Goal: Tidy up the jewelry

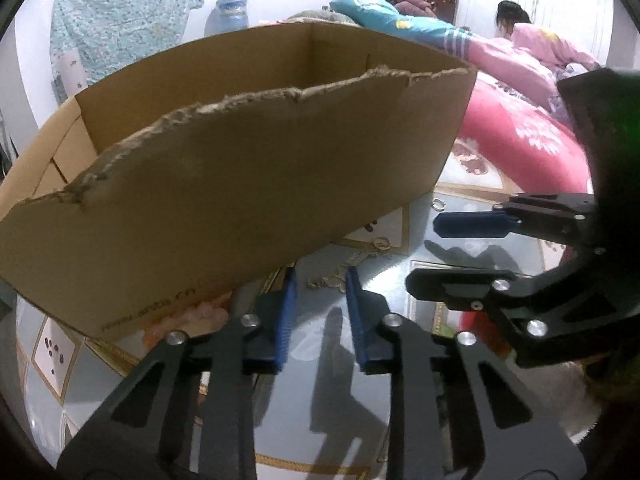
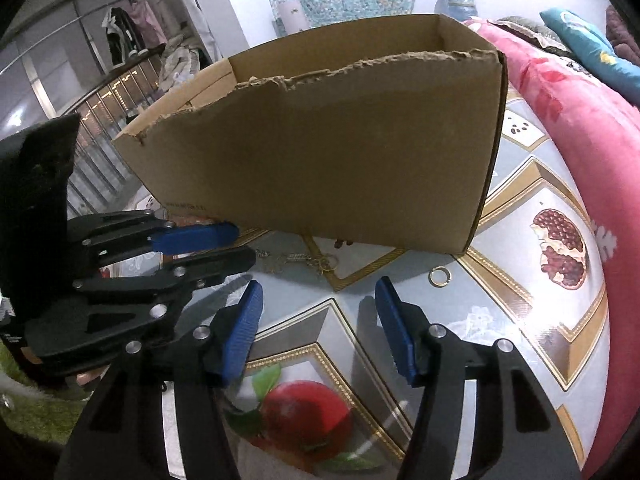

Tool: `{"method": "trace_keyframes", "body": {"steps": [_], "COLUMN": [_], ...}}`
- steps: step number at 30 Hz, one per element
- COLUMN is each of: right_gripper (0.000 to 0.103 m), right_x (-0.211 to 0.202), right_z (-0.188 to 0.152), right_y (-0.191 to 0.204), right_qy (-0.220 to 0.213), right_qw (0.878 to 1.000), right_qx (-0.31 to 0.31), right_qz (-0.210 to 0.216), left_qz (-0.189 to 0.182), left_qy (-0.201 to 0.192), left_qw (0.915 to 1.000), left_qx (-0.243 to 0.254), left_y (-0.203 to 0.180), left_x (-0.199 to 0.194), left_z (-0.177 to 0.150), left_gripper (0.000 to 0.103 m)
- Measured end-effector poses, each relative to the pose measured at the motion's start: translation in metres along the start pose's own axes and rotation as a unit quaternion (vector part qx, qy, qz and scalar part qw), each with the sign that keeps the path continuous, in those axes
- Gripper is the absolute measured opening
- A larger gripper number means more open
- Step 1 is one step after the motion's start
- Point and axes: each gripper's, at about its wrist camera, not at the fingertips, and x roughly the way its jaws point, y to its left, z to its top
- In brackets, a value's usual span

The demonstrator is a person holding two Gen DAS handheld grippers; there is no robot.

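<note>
A cardboard box [image 2: 320, 152] with a torn, ragged top edge was set on a glass-topped table [image 2: 532, 216] patterned with gold-bordered diamonds and fruit prints. In front of the box, close to its lower edge, a tangled gold chain [image 2: 308, 260] was laid on the glass; a gold ring [image 2: 440, 277] was placed apart from it, toward the box's right corner.

The right gripper [image 2: 318, 328] was held low over the table with its blue-padded fingers [image 2: 242, 330] spread wide and nothing between them; the chain and ring were seen just beyond its tips. The left gripper [image 1: 320, 312] was seen from its own camera with its blue pads [image 1: 285, 316] parted by a narrower gap, also empty, pointed at the chain [image 1: 336, 276] lying just ahead. The ring [image 1: 439, 202] was seen farther off, near the box [image 1: 240, 184] corner. Each gripper was visible at the edge of the other's view, the two side by side.

A pink floral quilt [image 2: 580, 128] was bunched beside the table. Two people [image 1: 520, 28] were seated in the background.
</note>
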Motion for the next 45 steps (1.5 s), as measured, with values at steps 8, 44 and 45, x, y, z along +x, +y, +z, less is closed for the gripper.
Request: {"method": "trace_keyframes", "body": {"steps": [8,44,45], "right_gripper": [0.057,0.029,0.029], "right_x": [0.001,0.027,0.03], "right_z": [-0.002,0.019,0.021], "right_y": [0.003,0.041,0.043], "right_qy": [-0.002,0.013,0.017], "right_qw": [1.0,0.996,0.995], "right_qx": [-0.003,-0.079,-0.083], "right_qz": [0.003,0.047,0.045], "left_qz": [0.011,0.01,0.009], "left_qy": [0.019,-0.015,-0.015], "left_qw": [0.9997,0.9981,0.998], "left_qx": [0.012,-0.059,-0.06], "left_y": [-0.002,0.024,0.024], "left_x": [0.014,-0.02,-0.02], "left_z": [-0.001,-0.028,-0.029], "left_gripper": [0.013,0.002,0.002]}}
